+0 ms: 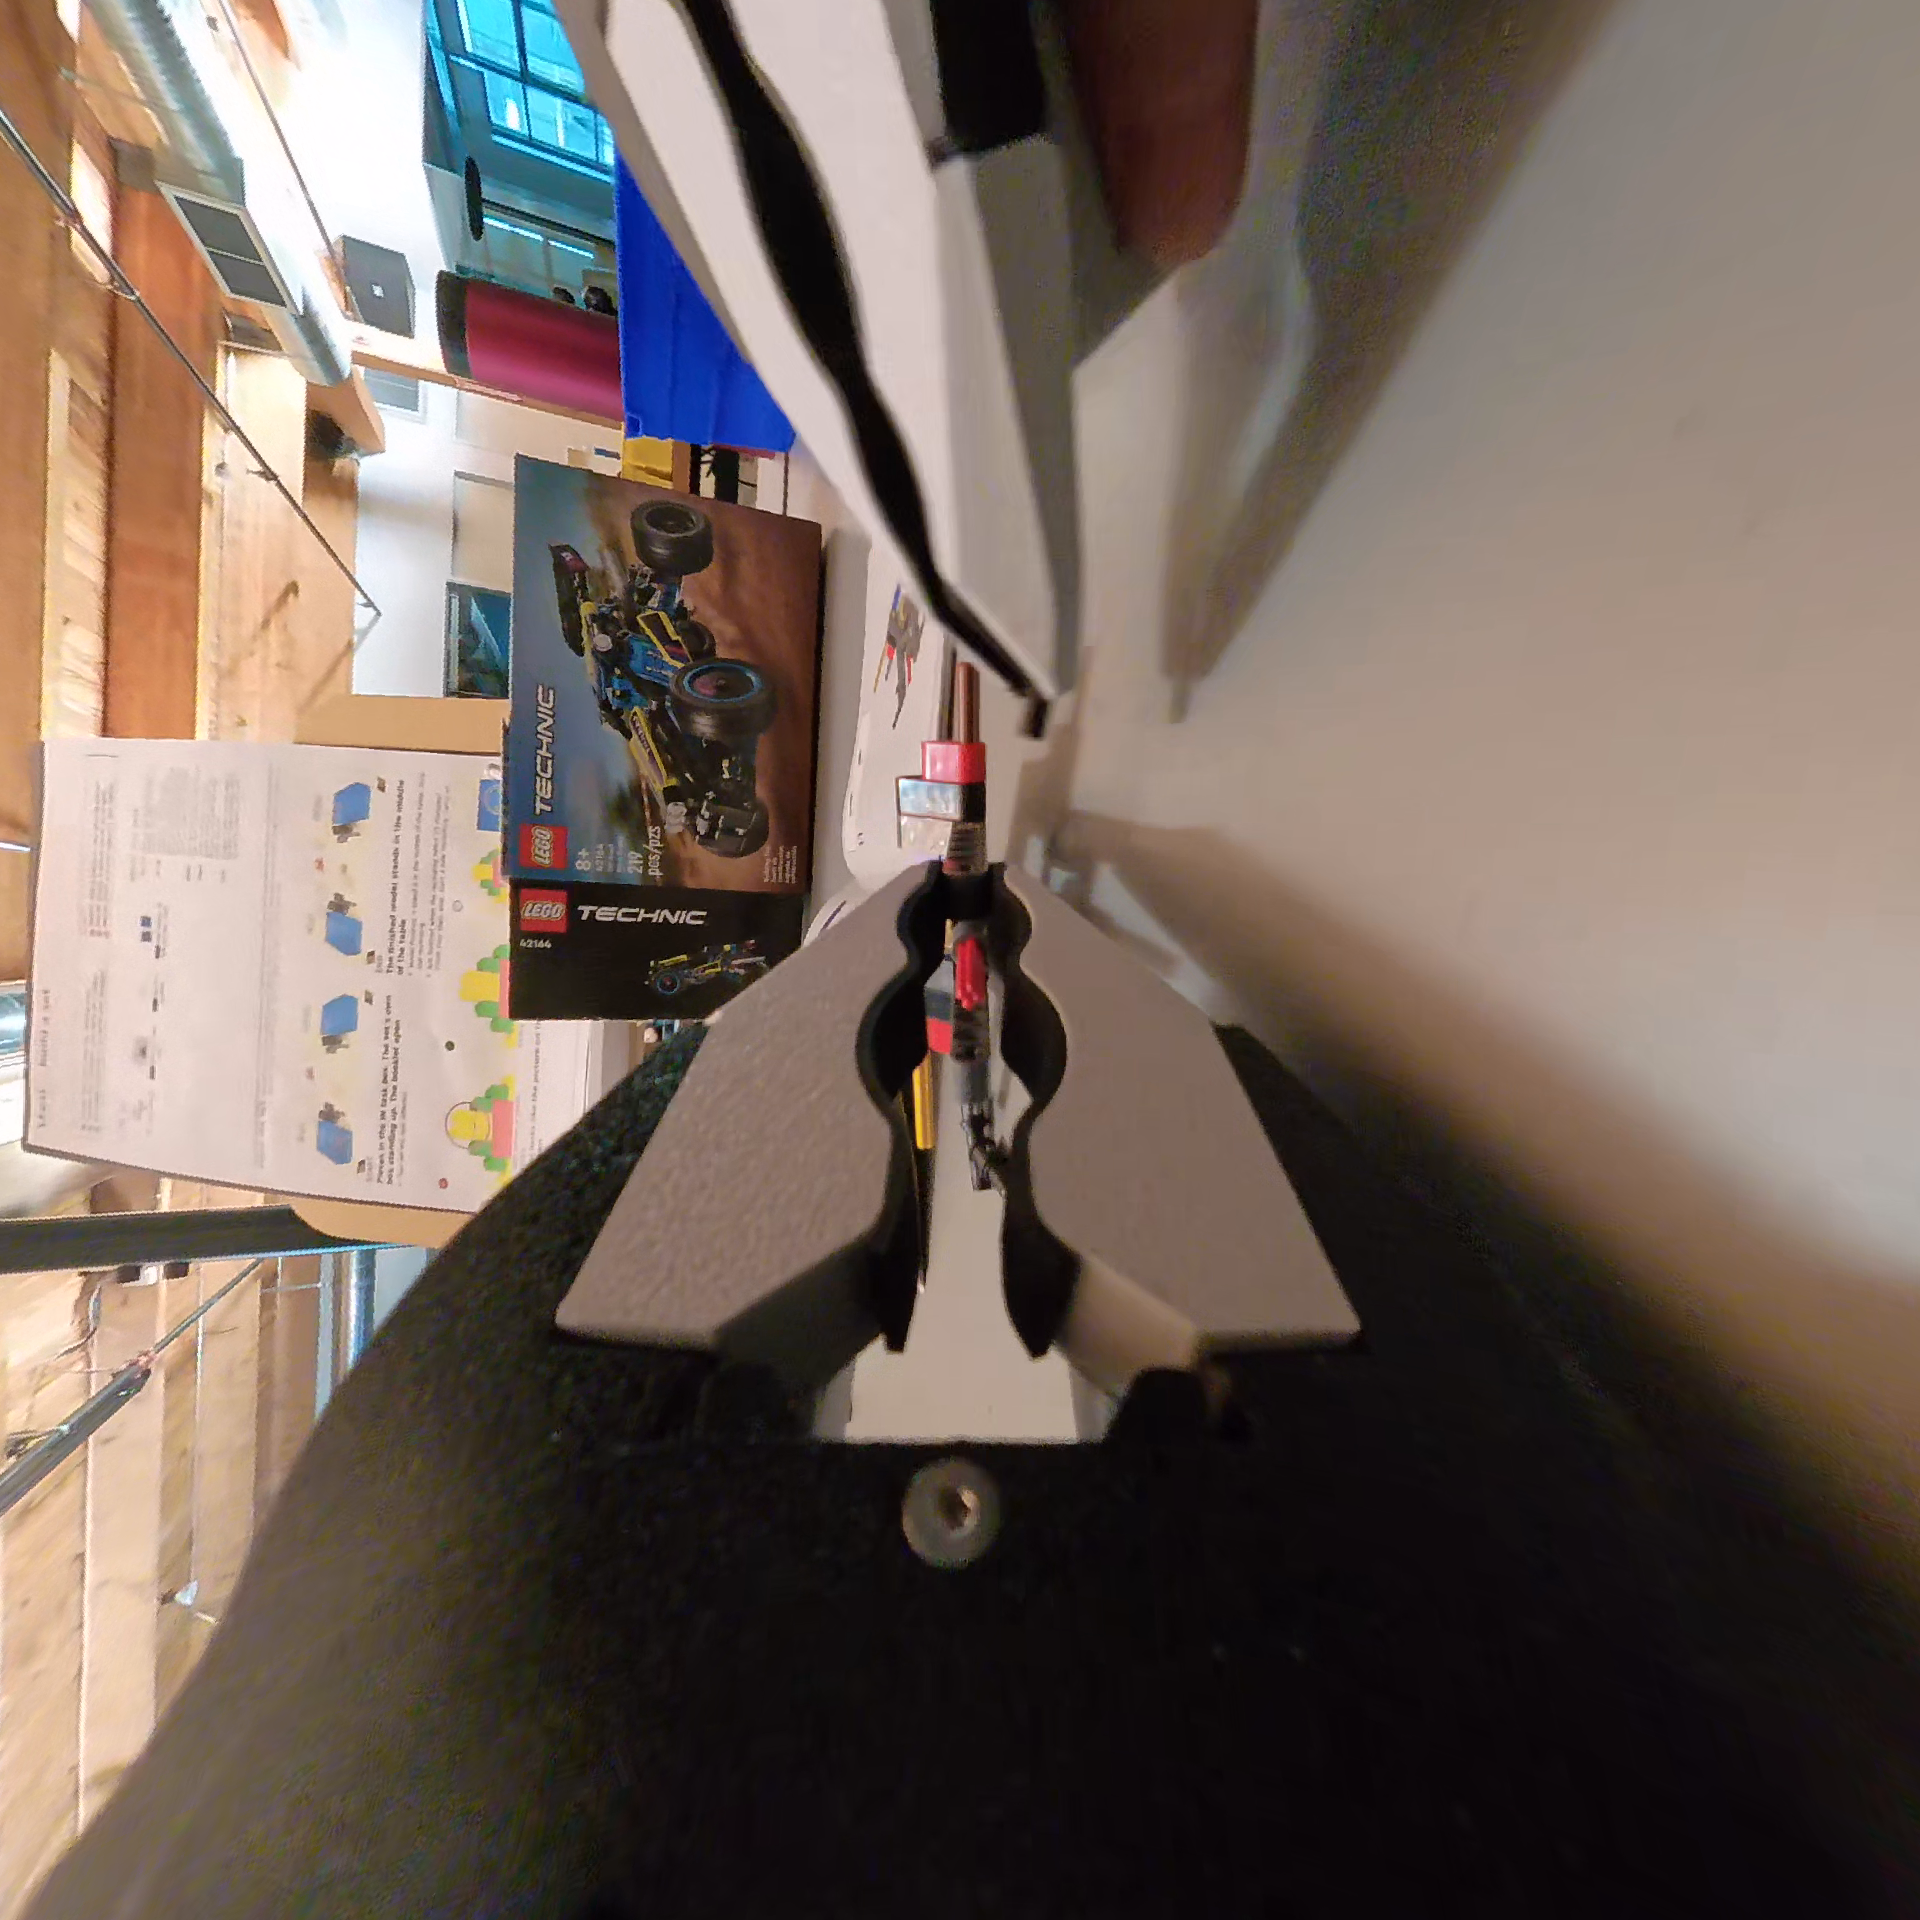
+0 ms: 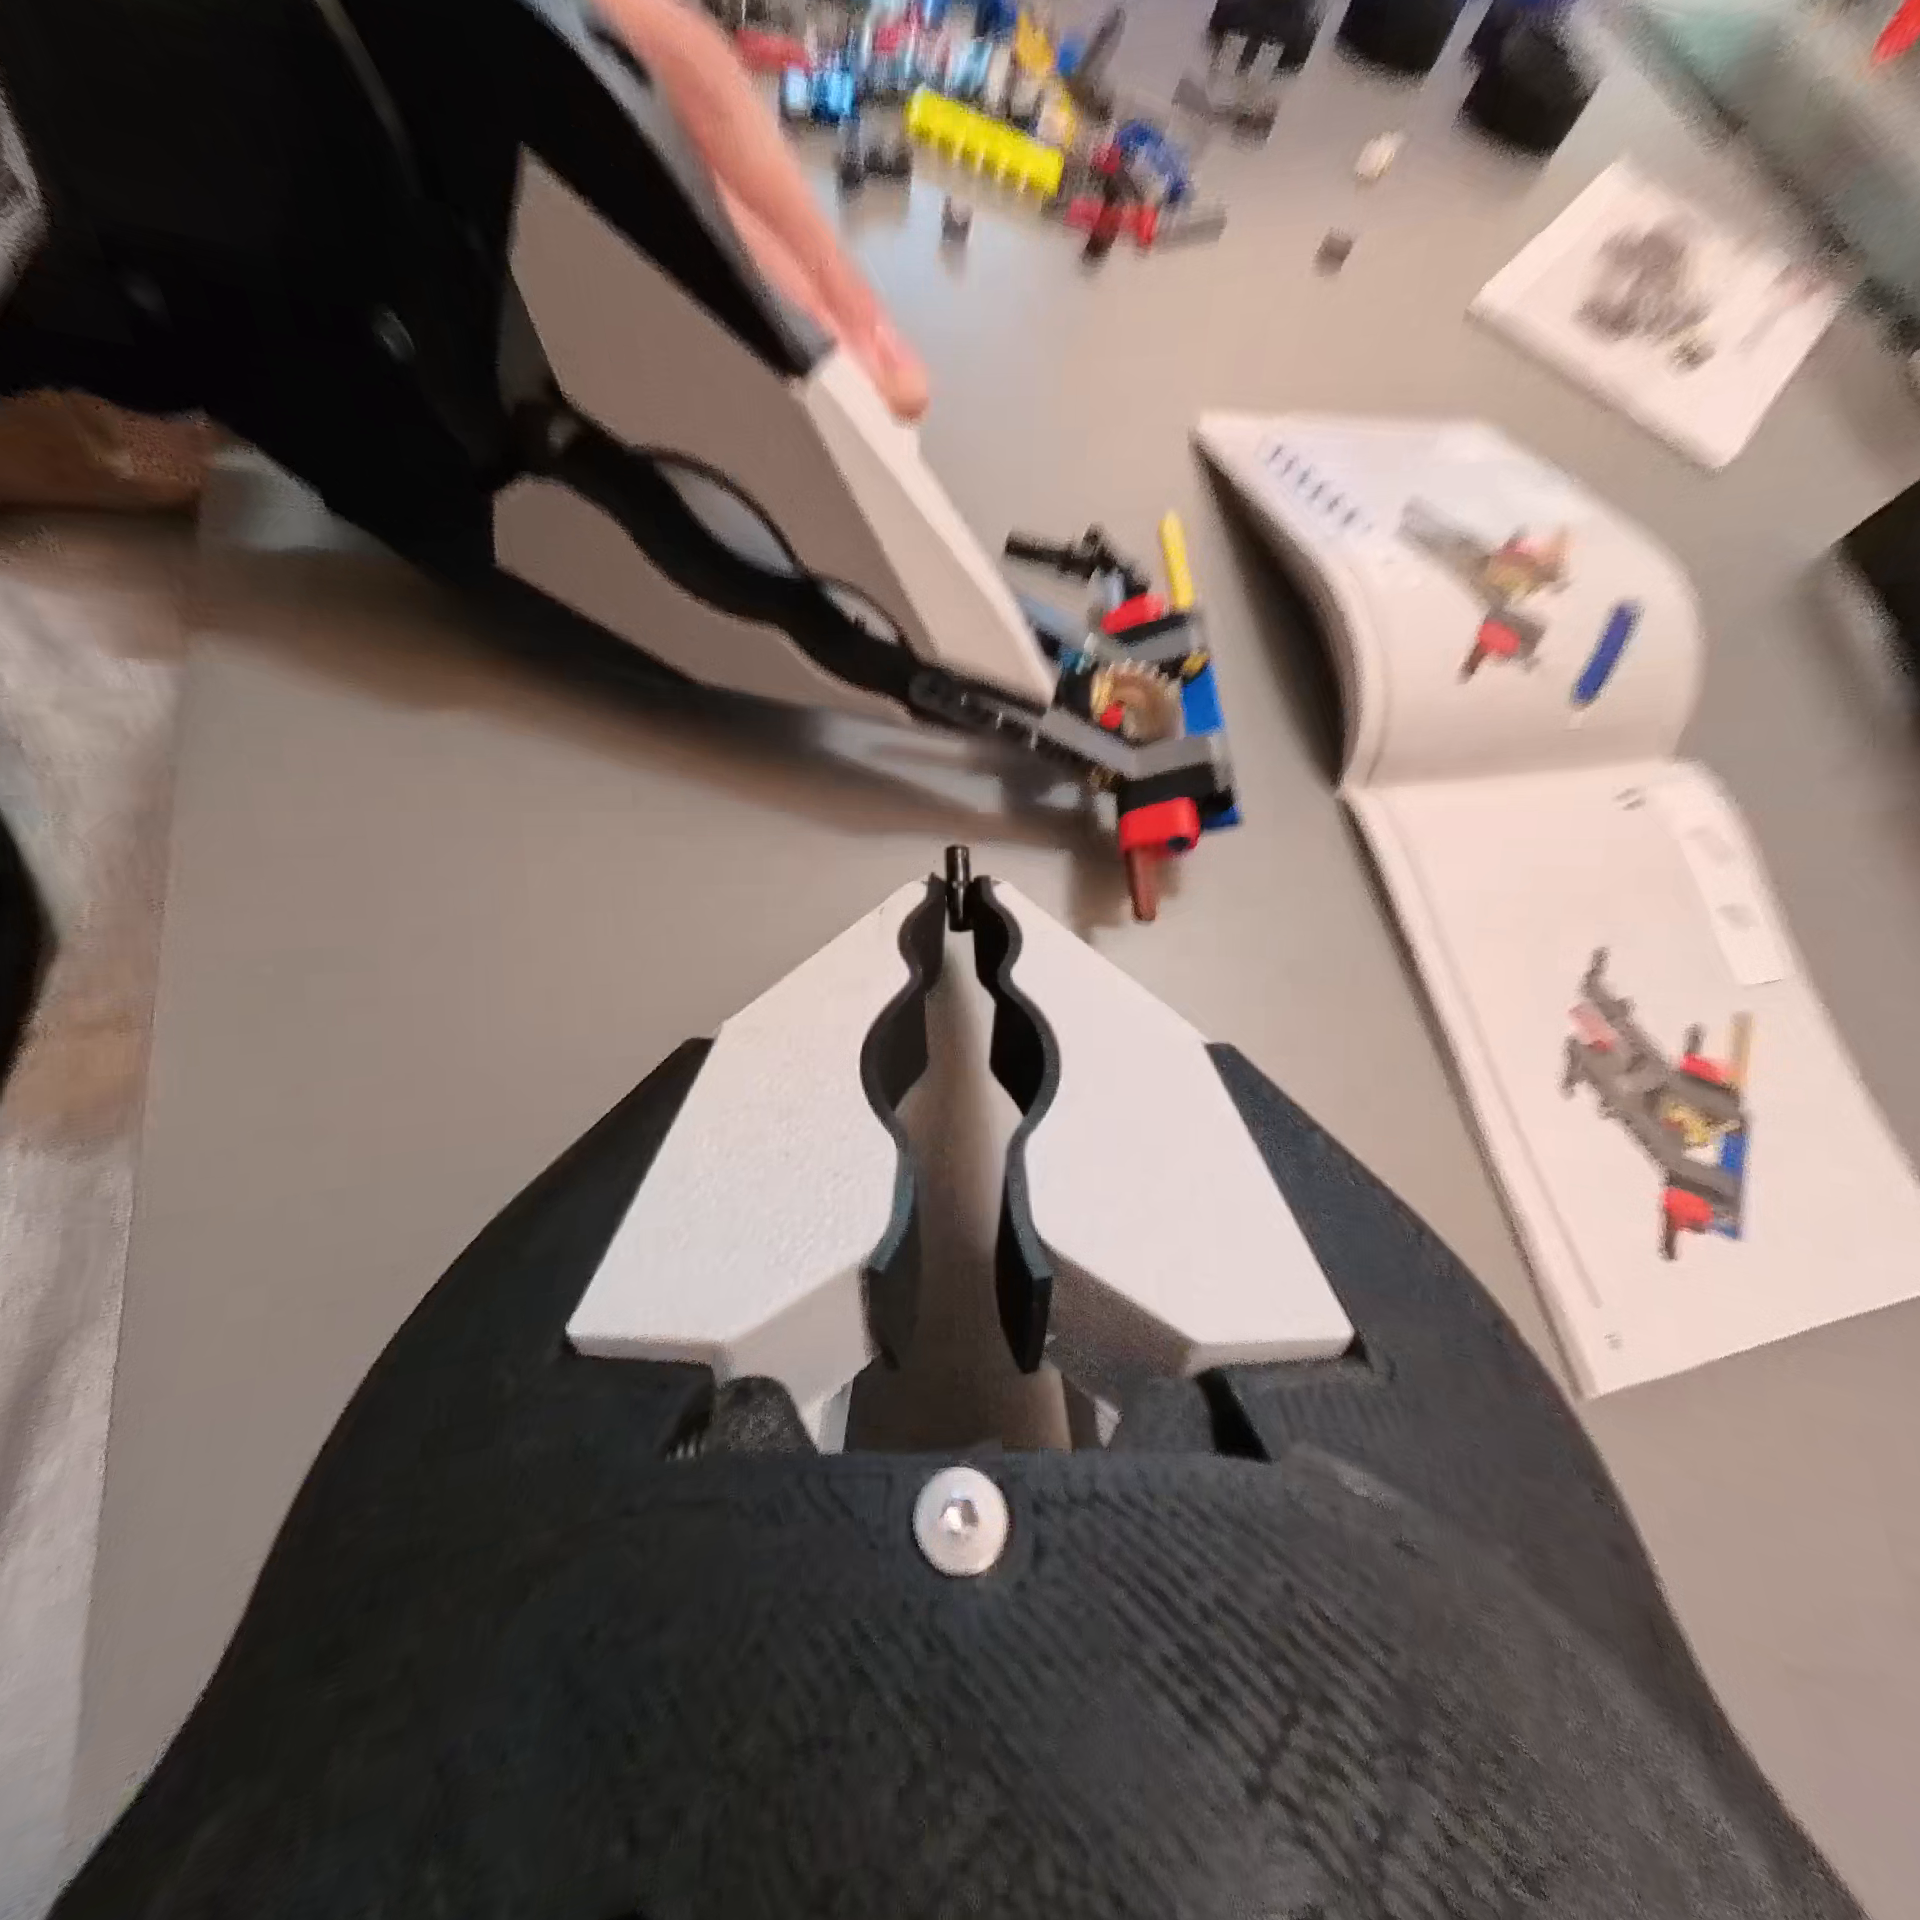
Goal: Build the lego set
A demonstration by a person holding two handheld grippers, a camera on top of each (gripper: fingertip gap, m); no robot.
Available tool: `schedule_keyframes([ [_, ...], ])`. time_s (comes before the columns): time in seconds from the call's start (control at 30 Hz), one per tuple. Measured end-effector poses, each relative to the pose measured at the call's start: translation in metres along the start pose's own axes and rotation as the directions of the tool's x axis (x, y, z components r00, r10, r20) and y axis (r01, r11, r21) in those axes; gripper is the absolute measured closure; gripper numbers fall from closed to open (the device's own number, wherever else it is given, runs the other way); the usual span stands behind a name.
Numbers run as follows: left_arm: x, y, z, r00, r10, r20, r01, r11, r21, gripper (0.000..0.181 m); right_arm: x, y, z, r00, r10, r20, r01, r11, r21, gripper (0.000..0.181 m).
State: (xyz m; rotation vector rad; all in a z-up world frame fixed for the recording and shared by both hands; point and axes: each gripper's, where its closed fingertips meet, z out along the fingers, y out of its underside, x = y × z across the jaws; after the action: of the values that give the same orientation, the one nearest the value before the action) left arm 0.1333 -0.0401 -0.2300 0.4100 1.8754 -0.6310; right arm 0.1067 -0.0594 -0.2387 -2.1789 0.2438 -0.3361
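Observation:
My left gripper (image 1: 964, 875) is shut on a part-built Lego assembly (image 1: 961, 800) of grey, black, red and blue pieces with a brown axle sticking out. In the right wrist view the left gripper (image 2: 987, 717) comes in from the upper left and holds the assembly (image 2: 1153, 727) by its grey beam, low over the grey table (image 2: 520, 883). My right gripper (image 2: 961, 885) is shut on a small black pin (image 2: 956, 878) that sticks out past its tips, a short way in front of the assembly. The right gripper also shows in the left wrist view (image 1: 1039, 707), close beside the assembly.
An open instruction booklet (image 2: 1507, 883) lies right of the assembly, a second booklet (image 2: 1652, 312) farther back. A pile of loose coloured parts (image 2: 1018, 135) sits at the far side. The Lego box (image 1: 665, 675) and a printed sheet (image 1: 260, 966) stand behind. My right fingertips sit around 4 cm from my left ones.

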Motion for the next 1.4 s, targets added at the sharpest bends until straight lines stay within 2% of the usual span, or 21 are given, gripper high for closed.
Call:
schedule_keyframes([
  [0.1,0.000,0.001,0.001,1.000,0.011,0.001,-0.011,1.000,-0.010,0.176,0.009,-0.014,-0.005,0.998,-0.011,-0.065,0.017,0.995,0.094,0.177],
  [0.3,0.002,0.001,0.003,0.995,0.099,0.018,-0.098,0.994,-0.043,0.176,0.012,-0.012,0.004,0.990,-0.059,-0.126,0.066,0.997,0.046,0.177],
  [0.83,0.009,0.000,0.008,0.974,0.225,0.006,-0.224,0.971,-0.086,0.176,0.008,-0.006,0.015,0.991,-0.076,-0.110,0.074,0.997,-0.026,0.177],
  [1.4,0.008,0.002,0.008,0.984,0.176,0.000,-0.176,0.982,-0.067,0.175,0.006,-0.009,0.015,0.996,-0.042,-0.079,0.041,0.999,-0.011,0.177],
])
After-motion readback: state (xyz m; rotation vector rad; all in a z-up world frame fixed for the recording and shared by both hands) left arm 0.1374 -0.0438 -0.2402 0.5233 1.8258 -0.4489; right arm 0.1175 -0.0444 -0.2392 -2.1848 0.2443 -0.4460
